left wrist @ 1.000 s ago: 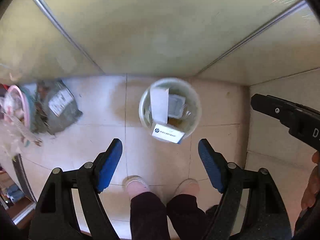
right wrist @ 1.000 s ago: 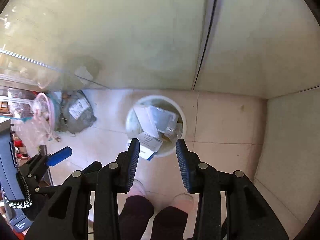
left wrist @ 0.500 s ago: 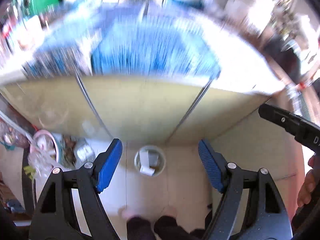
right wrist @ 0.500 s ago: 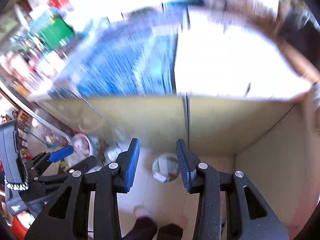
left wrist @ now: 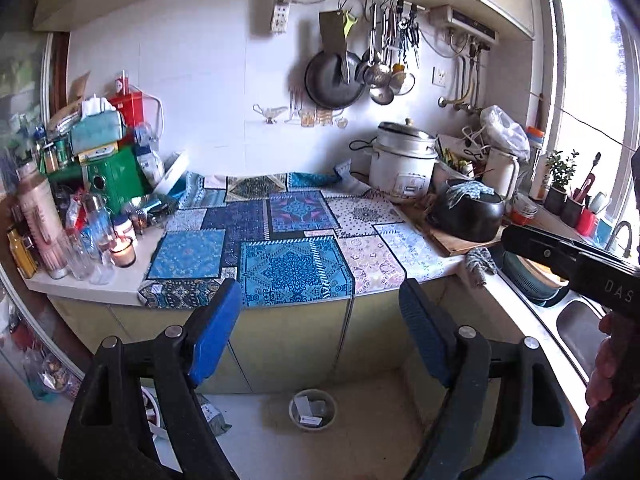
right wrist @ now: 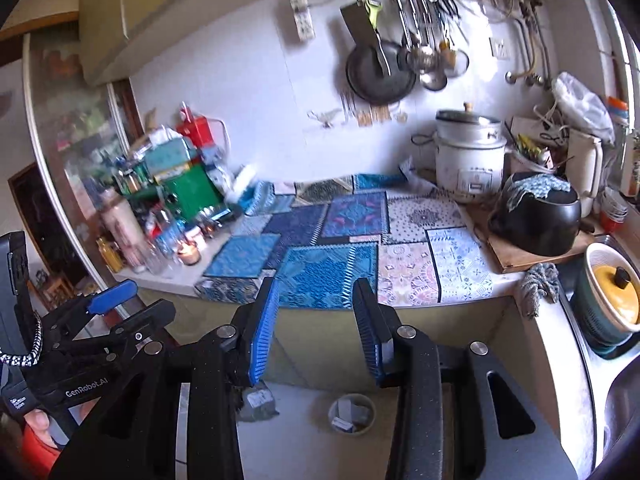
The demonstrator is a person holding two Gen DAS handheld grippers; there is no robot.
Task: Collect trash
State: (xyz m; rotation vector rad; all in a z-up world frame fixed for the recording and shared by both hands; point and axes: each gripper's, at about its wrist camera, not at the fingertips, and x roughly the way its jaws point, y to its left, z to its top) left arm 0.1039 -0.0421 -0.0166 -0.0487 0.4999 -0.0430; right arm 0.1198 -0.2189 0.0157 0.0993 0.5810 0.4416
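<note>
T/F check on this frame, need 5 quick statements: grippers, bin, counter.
1. Both grippers are open and hold nothing. True: the left gripper and the right gripper show blue fingers apart with nothing between them.
2. The trash bin sits on the counter. False: it stands on the floor by the cabinets.
3. The bin has paper in it. True.
4. A candle burns at the counter's left end. True.
5. The rice cooker has its lid off. False: the lid is on.
</note>
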